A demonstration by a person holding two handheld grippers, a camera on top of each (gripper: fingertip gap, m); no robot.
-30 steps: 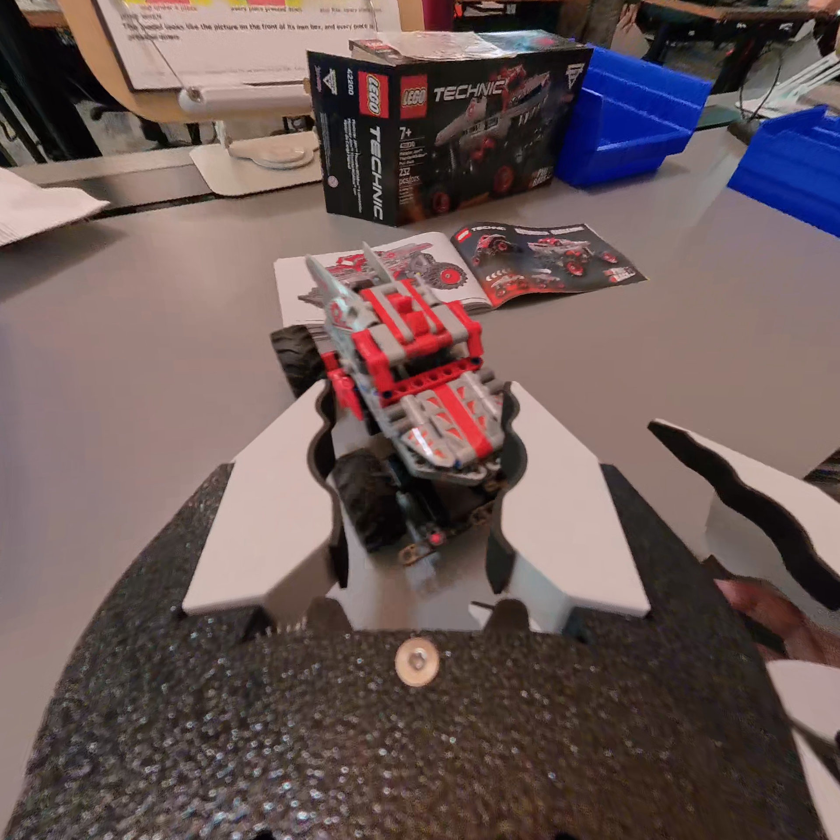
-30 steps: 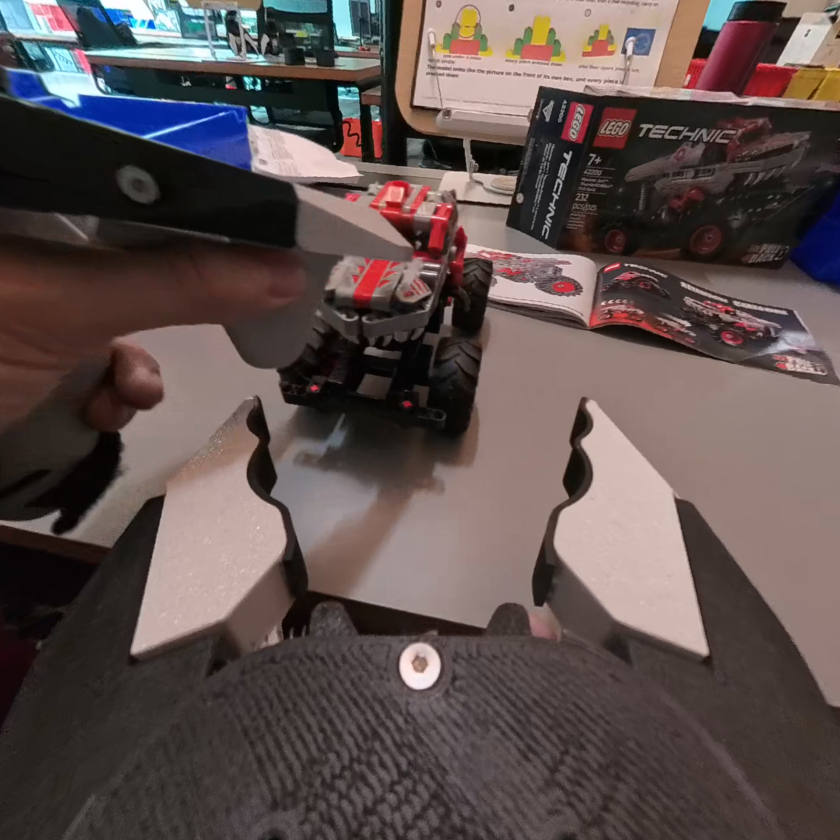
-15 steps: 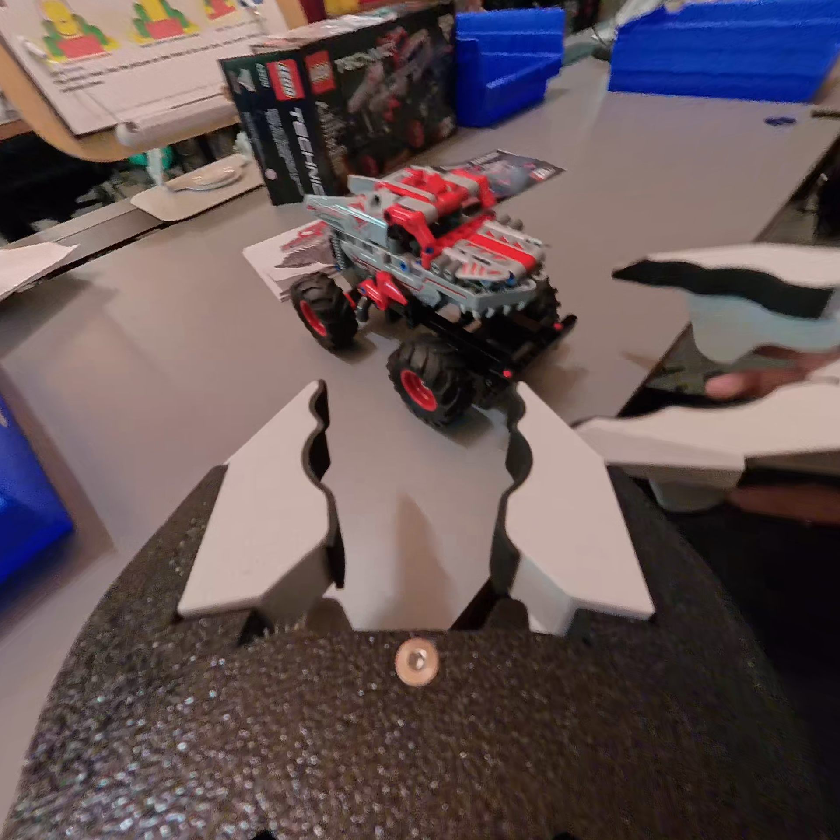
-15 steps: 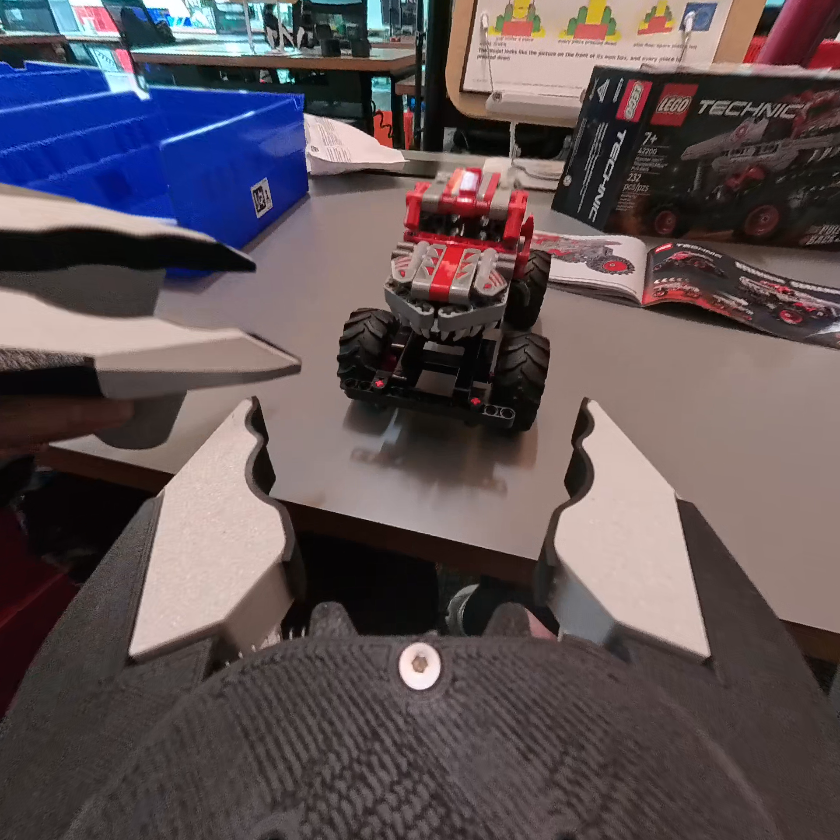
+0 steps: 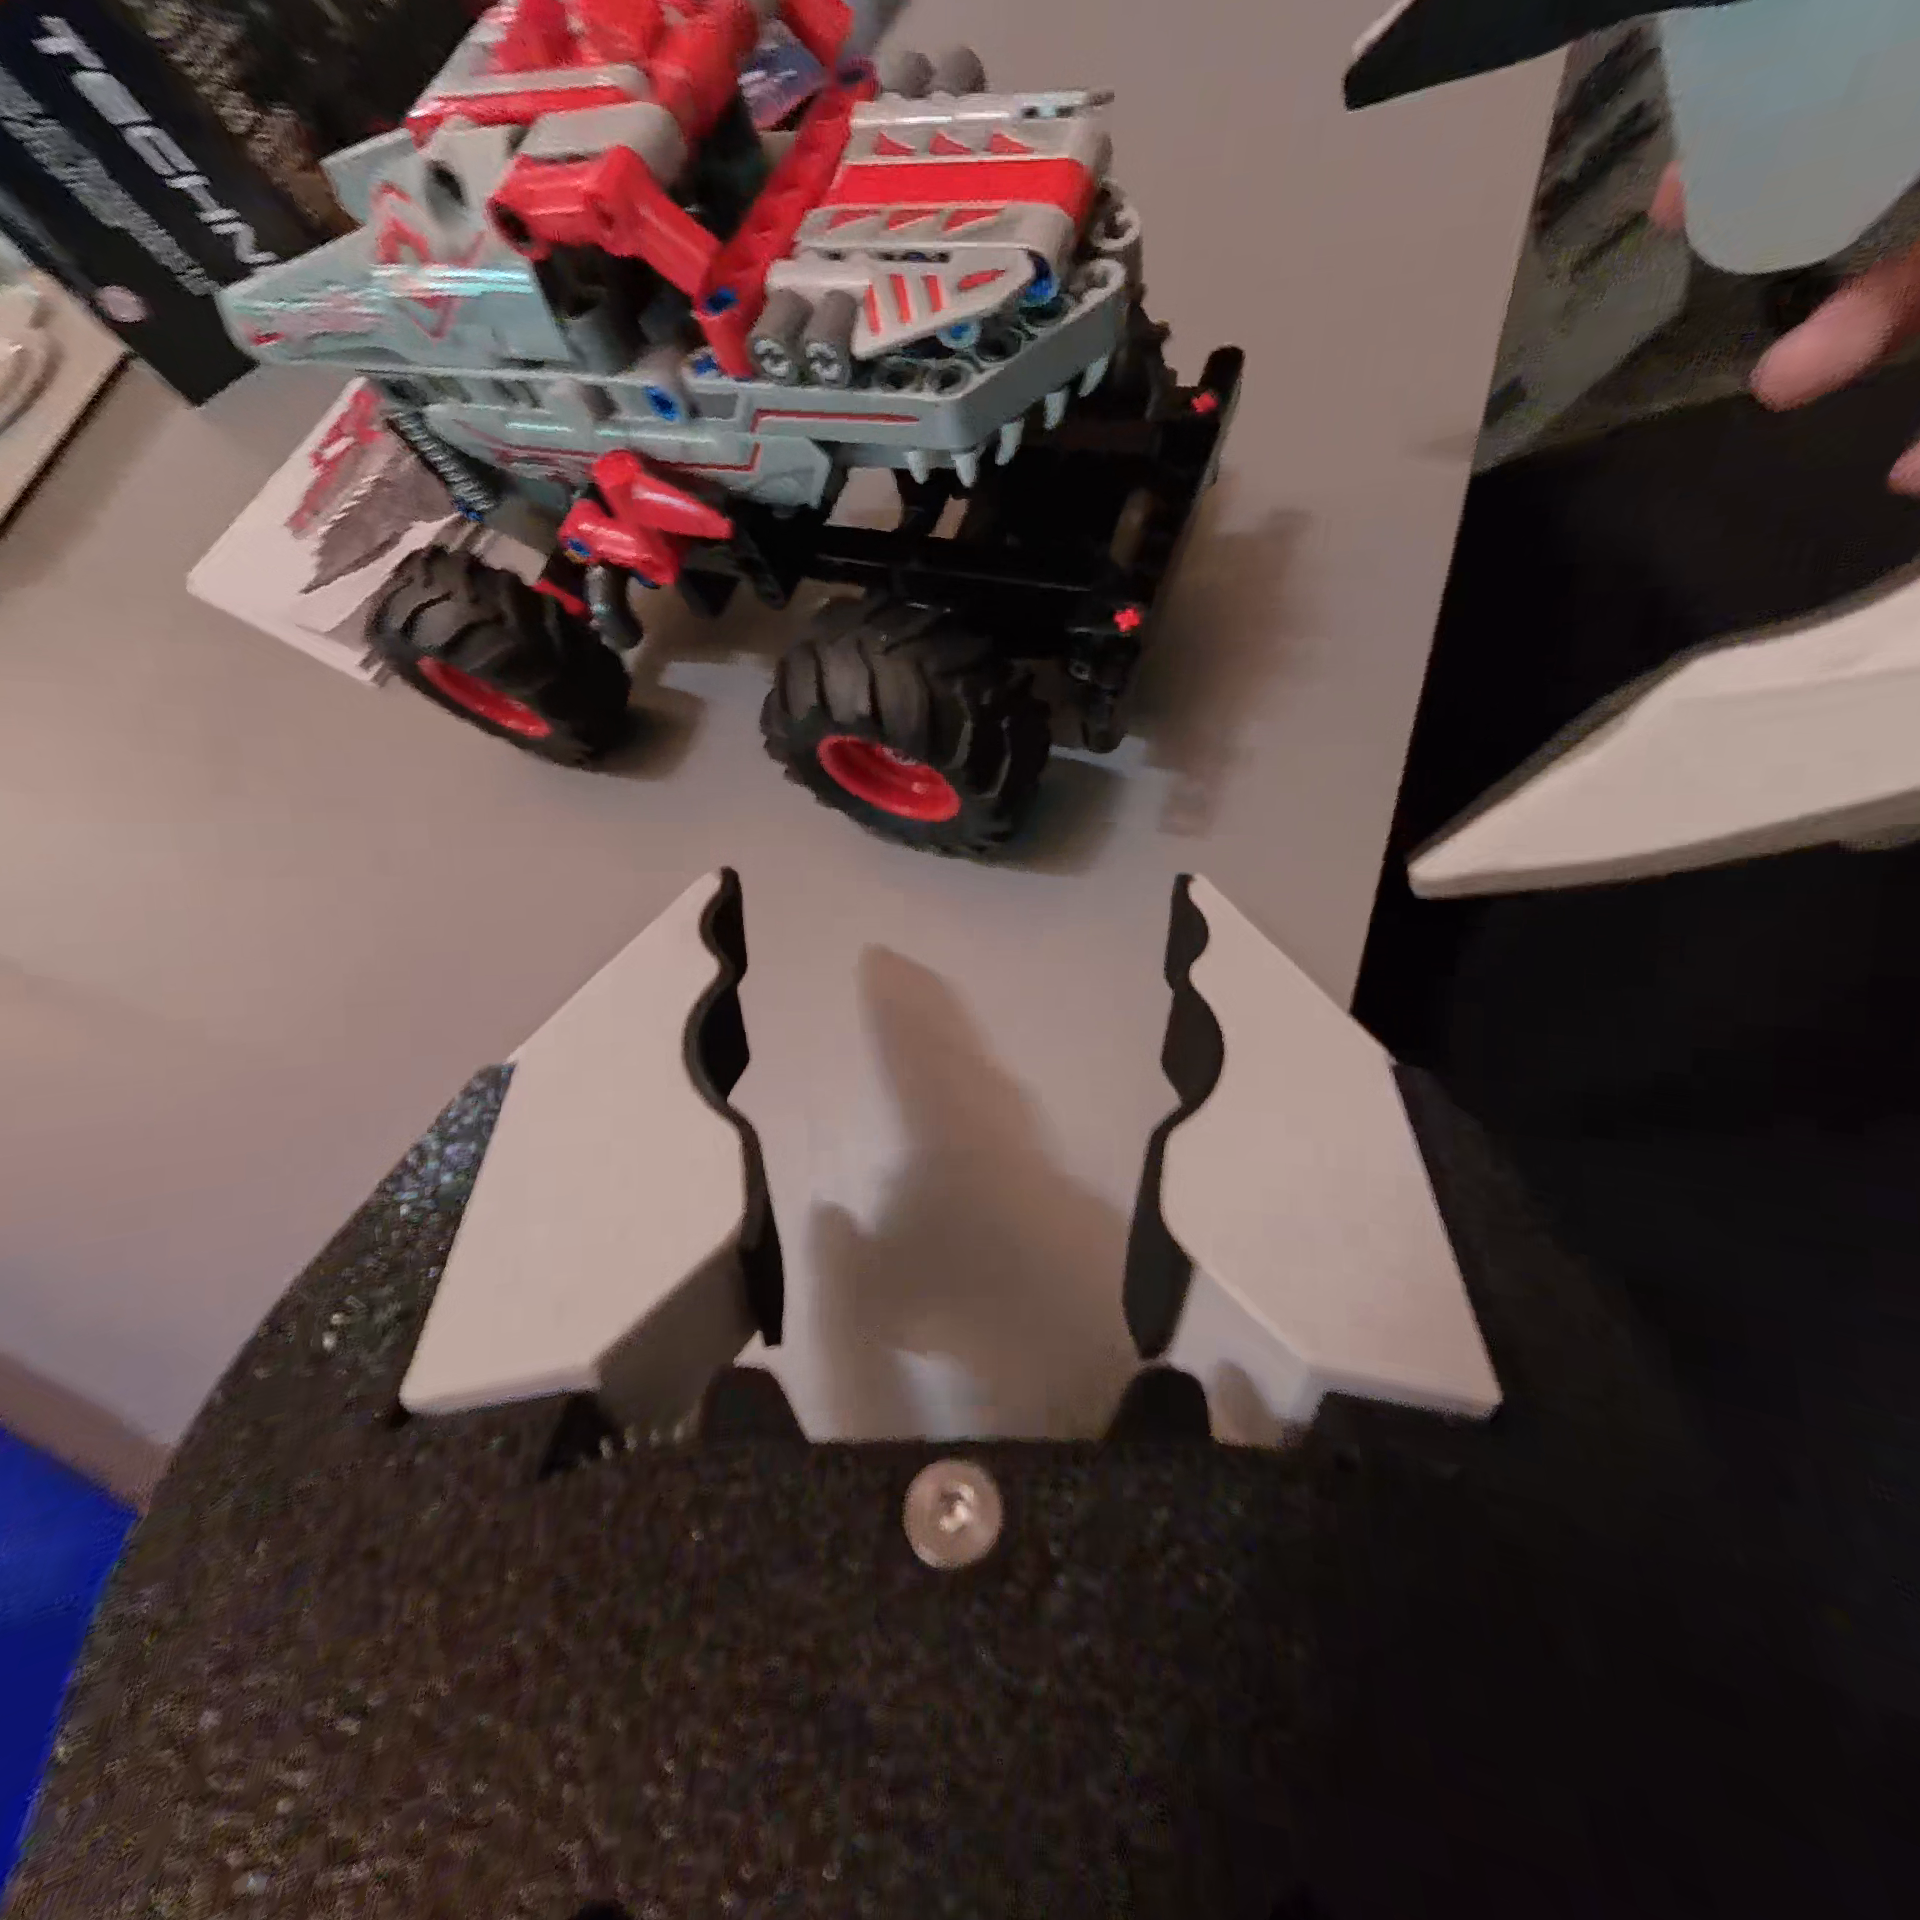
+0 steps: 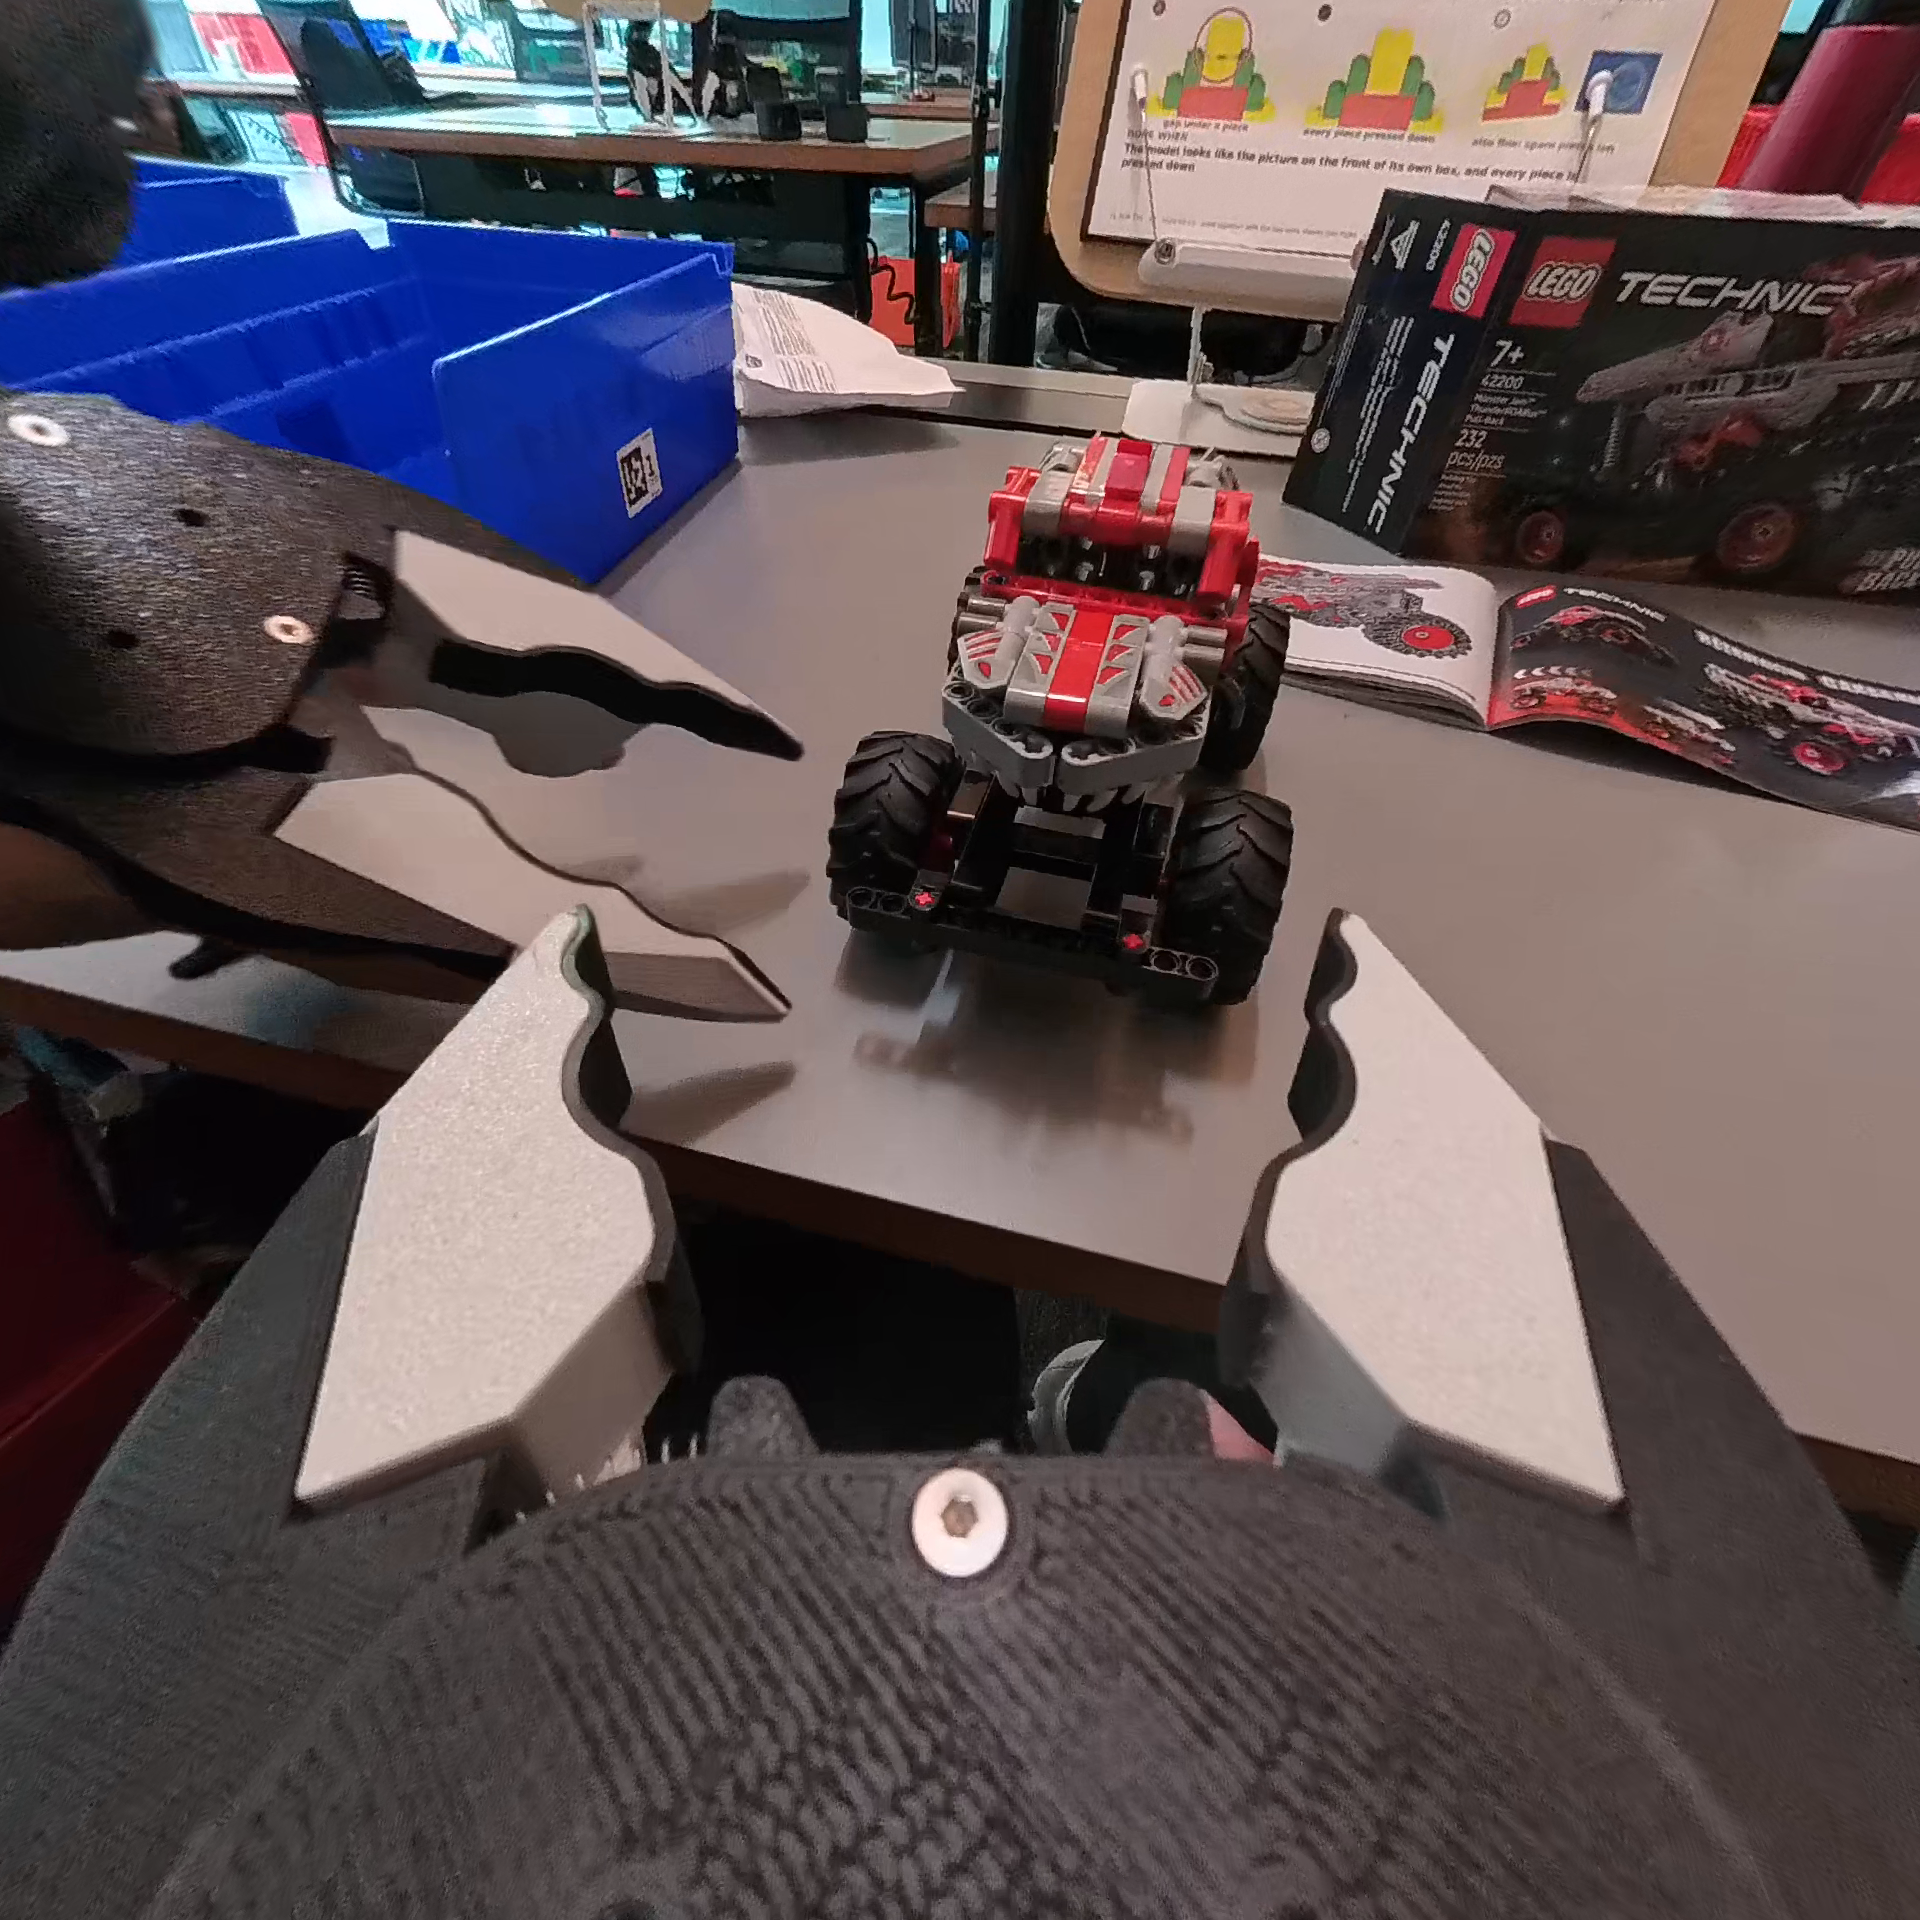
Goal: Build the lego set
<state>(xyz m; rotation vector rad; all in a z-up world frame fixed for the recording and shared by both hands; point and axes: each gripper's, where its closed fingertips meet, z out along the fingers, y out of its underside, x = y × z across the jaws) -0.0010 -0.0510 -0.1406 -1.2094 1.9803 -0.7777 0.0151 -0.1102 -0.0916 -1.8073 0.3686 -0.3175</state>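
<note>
A red and grey truck [image 6: 1070, 748] stood on its four wheels near the front edge of a grey table [image 6: 1558, 987], its toothed nose pointing at the right gripper [image 6: 961, 1029]. That gripper hung just off the table edge, its jaws spread wide and empty, the truck apart from them. The left gripper [image 5: 956, 997] sat low over the table at the truck's side, jaws likewise parted and holding nothing, near the closest wheel but not touching it. Behind the truck lay an open booklet [image 6: 1558, 665], with the box [image 6: 1621, 395] upright beyond it and a blue bin [image 6: 468, 353] to the left. The truck looked complete, so the step in hand was probably a last check or a small adjustment. To do it well, one gripper should close gently on the black chassis or the sturdy grey body rather than on the thin red trim, while the other pressed any loose piece home. The wheels would likely roll, so the truck wanted steadying before any push, and it sat close enough to the edge to be nudged off.
</note>
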